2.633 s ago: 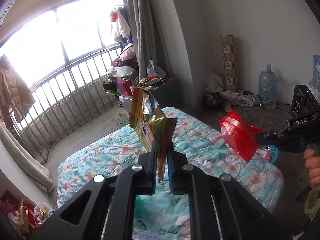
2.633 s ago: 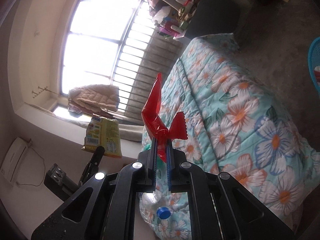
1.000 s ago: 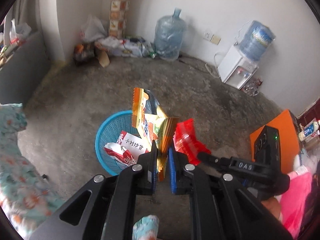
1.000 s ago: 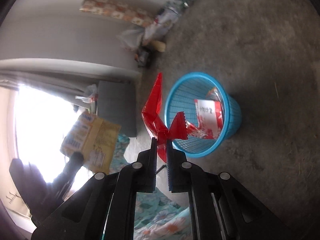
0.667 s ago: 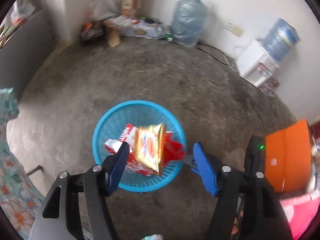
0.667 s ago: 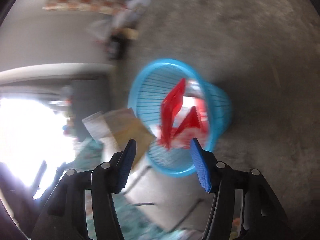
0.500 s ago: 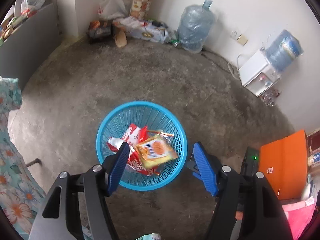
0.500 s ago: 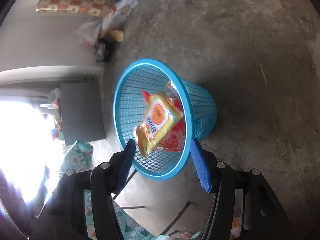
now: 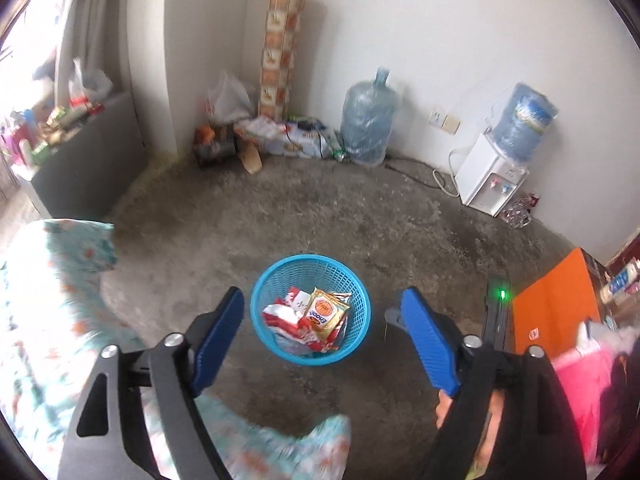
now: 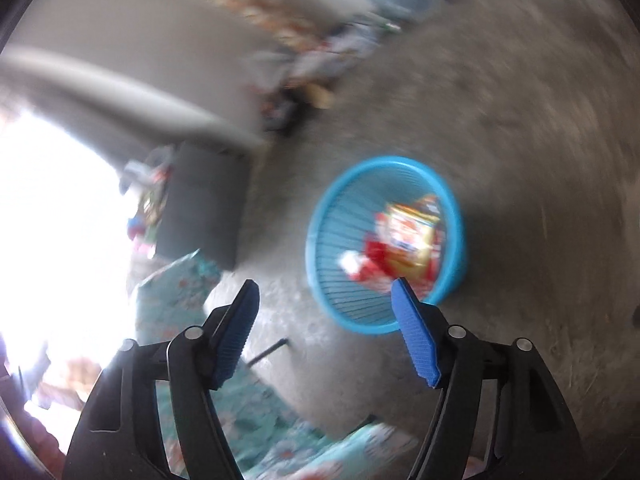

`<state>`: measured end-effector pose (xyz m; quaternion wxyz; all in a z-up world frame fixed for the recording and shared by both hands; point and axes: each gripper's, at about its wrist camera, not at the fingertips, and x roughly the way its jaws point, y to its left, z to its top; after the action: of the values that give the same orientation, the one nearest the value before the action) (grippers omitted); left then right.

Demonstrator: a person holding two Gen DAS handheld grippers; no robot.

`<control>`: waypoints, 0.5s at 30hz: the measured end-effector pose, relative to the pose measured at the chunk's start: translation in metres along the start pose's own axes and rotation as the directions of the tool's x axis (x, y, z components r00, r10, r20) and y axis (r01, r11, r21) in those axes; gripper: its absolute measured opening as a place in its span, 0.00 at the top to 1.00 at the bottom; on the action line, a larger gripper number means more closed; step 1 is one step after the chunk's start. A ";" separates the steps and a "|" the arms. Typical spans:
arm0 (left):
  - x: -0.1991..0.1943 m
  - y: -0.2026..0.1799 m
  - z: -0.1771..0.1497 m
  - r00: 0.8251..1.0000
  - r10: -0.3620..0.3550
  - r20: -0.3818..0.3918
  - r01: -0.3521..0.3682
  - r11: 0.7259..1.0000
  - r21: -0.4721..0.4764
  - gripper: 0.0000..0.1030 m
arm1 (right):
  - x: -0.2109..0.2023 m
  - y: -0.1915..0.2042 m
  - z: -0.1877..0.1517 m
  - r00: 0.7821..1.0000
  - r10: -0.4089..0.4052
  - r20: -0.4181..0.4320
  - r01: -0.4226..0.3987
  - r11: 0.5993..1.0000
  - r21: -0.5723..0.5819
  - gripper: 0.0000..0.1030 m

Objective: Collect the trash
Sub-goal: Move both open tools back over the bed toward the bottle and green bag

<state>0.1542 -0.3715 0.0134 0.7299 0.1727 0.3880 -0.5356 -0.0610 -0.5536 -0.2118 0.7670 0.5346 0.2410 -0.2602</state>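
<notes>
Both wrappers [image 9: 320, 314] have dropped into the blue basket [image 9: 362, 312]. The left gripper [image 9: 320, 344] and right gripper [image 10: 326, 328] are now wide and empty. They can go get more trash.

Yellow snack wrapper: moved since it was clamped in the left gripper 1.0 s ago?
Yes. The yellow snack wrapper has dropped out of the left gripper, now open, and lies inside the blue basket on the floor.

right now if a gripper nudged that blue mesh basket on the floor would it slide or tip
The blue mesh basket is thin openwork plastic holding only snack wrappers, so it probably weighs little and moves easily. Its rim looks wider than its base, so a high push may tip it; a low one likely slides it across the concrete.
</notes>
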 end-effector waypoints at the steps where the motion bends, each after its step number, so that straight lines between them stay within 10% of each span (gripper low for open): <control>1: -0.019 0.004 -0.008 1.000 0.020 0.011 -0.020 1.000 -0.002 0.17 | -0.006 0.015 -0.005 1.000 0.011 0.000 -0.011 0.999 -0.045 0.31; 9: -0.173 0.063 -0.107 0.972 0.222 0.070 -0.204 0.958 -0.203 0.11 | -0.023 0.117 -0.057 0.984 0.108 -0.138 -0.150 0.925 -0.348 0.27; 15: -0.284 0.111 -0.201 0.865 0.495 0.083 -0.421 0.806 -0.417 0.09 | -0.028 0.169 -0.100 0.958 0.140 -0.249 -0.251 0.827 -0.503 0.24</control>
<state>0.1435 -0.0127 0.0797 0.8902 0.0635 0.3617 -0.2697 0.0198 -0.4059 -0.1074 0.8787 0.3481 0.3232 -0.0479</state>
